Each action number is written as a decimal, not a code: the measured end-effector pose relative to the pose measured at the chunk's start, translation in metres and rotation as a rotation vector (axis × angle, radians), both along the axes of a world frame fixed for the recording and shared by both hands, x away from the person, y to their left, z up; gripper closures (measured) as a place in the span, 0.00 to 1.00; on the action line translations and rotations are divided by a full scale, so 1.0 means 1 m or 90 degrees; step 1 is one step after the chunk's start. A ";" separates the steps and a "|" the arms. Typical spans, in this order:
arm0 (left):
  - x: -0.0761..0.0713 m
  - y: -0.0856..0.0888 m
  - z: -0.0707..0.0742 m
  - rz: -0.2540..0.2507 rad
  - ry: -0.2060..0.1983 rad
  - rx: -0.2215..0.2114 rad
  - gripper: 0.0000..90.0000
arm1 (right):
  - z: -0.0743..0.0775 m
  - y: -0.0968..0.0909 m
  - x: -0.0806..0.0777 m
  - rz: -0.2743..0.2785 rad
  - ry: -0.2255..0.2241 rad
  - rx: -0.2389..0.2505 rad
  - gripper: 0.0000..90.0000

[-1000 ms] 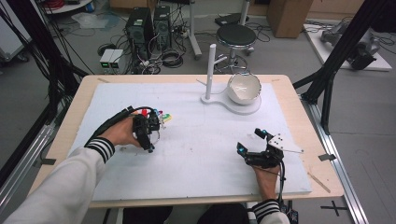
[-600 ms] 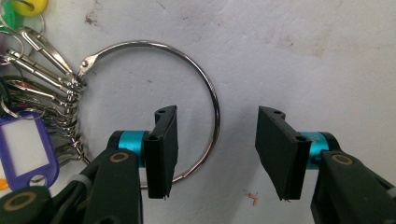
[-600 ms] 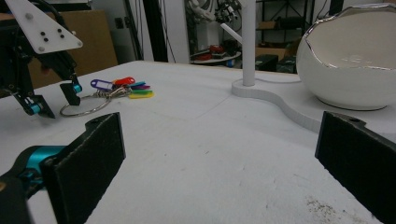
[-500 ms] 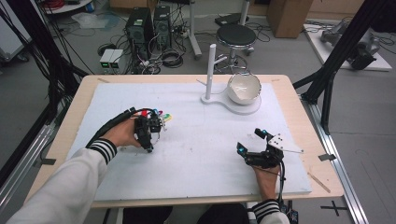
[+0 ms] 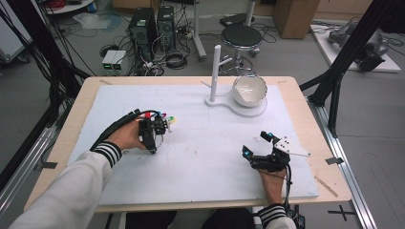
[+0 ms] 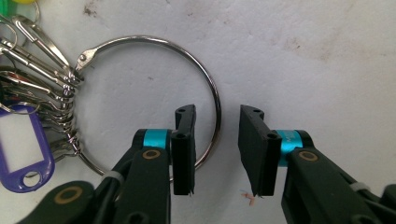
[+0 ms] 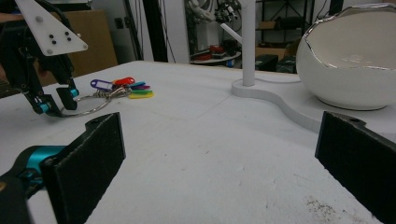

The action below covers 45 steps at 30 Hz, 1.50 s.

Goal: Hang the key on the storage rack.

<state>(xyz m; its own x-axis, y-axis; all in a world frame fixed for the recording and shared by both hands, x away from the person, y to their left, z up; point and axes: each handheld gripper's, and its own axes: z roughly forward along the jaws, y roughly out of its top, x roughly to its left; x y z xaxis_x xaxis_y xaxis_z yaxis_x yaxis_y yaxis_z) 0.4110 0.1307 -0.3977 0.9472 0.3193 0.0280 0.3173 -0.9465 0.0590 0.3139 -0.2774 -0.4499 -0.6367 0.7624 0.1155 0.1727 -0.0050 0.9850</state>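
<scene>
A large metal key ring [image 6: 154, 39] lies flat on the white mat, carrying several snap hooks and coloured tags, among them a purple tag [image 6: 21, 154]. My left gripper [image 6: 217, 149] is open and down at the mat. One jaw stands inside the ring and the other outside, with the ring's wire between them. From above, the left gripper [image 5: 153, 131] sits just beside the coloured tags [image 5: 167, 118]. My right gripper [image 5: 255, 144] rests open at the front right with nothing between its jaws. In the right gripper view, the key bunch [image 7: 121, 86] lies far off to its left.
A white bowl [image 5: 249, 89] sits on a white stand base [image 5: 239, 107] with an upright post [image 5: 216, 71] at the back right of the mat. The wooden table edge [image 5: 329, 186] runs close to the right hand. Cables, computers and a stool stand beyond the table.
</scene>
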 end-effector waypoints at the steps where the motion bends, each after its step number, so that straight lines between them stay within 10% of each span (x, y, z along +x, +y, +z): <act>1: 0.000 0.000 0.000 0.000 -0.001 0.001 0.77 | 0.000 0.000 0.000 0.000 0.000 -0.001 0.01; 38: 0.000 -0.001 -0.004 -0.018 -0.003 0.015 0.94 | 0.000 0.000 0.000 -0.002 -0.003 0.000 0.01; 45: -0.002 0.004 0.006 -0.022 -0.029 -0.016 0.96 | 0.000 0.000 0.000 -0.001 -0.001 -0.001 0.01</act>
<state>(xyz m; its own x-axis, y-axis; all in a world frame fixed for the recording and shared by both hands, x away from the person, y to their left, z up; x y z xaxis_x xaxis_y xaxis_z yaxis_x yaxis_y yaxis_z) 0.4089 0.1344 -0.3914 0.9554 0.2883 0.0638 0.2817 -0.9547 0.0963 0.3140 -0.2774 -0.4499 -0.6351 0.7640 0.1138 0.1718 -0.0039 0.9851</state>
